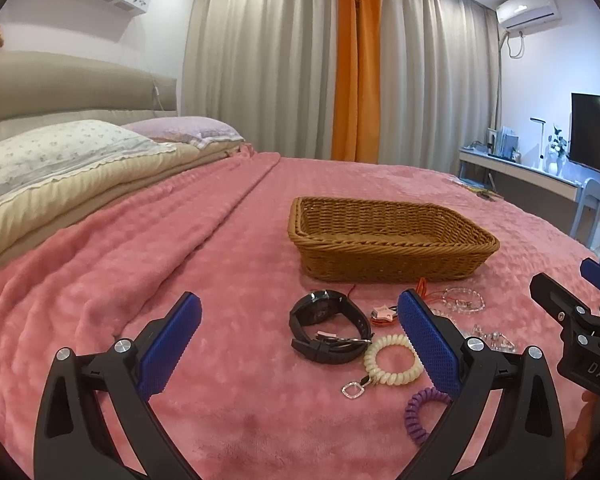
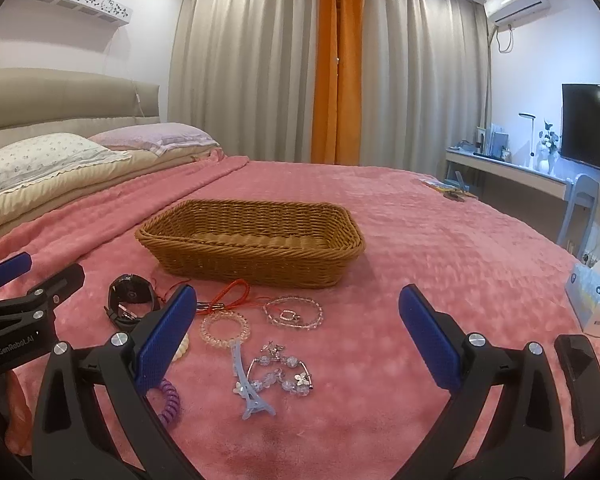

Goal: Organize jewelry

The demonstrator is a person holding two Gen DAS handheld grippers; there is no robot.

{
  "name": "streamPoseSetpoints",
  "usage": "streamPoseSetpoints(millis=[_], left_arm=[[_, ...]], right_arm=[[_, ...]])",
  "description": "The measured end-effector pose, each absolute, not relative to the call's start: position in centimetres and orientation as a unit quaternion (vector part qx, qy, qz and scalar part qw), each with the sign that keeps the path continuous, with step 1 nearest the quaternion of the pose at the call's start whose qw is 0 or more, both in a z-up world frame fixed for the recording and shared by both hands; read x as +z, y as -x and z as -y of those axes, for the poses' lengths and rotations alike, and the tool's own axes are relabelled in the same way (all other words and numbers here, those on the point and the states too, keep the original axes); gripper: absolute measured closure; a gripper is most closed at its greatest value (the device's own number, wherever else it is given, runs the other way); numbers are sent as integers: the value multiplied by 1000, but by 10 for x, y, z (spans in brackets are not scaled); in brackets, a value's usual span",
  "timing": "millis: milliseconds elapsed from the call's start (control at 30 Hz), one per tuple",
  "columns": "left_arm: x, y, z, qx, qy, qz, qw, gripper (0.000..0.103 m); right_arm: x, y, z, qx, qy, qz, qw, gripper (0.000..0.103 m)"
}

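Two grippers are held low over a pink blanket [image 2: 420, 240], both pointing toward a wicker basket [image 2: 252, 240] that sits on the bed with nothing visible inside. The left gripper [image 1: 300, 320] has its blue-padded fingers spread wide and grips nothing; a black watch [image 1: 326, 326] and a cream coil band [image 1: 392, 360] lie between them on the blanket. The right gripper [image 2: 296, 312] is likewise spread wide and empty, level with its neighbour and just beside it. Between its fingers lie a clear bead bracelet [image 2: 294, 312], a red cord [image 2: 232, 296], a blue hair clip [image 2: 248, 384] and a charm bracelet [image 2: 288, 372]. A purple coil band [image 2: 168, 400] lies partly behind the near finger. All jewelry lies outside the basket, on its near side.
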State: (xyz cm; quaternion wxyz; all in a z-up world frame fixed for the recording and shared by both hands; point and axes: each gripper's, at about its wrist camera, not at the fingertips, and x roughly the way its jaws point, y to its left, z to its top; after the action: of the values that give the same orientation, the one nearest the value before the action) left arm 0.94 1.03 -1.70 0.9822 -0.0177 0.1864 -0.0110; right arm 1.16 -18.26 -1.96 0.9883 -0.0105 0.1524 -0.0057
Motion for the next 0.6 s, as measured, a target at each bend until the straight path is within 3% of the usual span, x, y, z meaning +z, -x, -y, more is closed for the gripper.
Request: streamPoseSetpoints(millis=[600], left_arm=[[-20, -10, -11, -10, 20, -190, 982, 7]], right_arm=[[-22, -8, 178, -4, 9, -150, 989, 6]])
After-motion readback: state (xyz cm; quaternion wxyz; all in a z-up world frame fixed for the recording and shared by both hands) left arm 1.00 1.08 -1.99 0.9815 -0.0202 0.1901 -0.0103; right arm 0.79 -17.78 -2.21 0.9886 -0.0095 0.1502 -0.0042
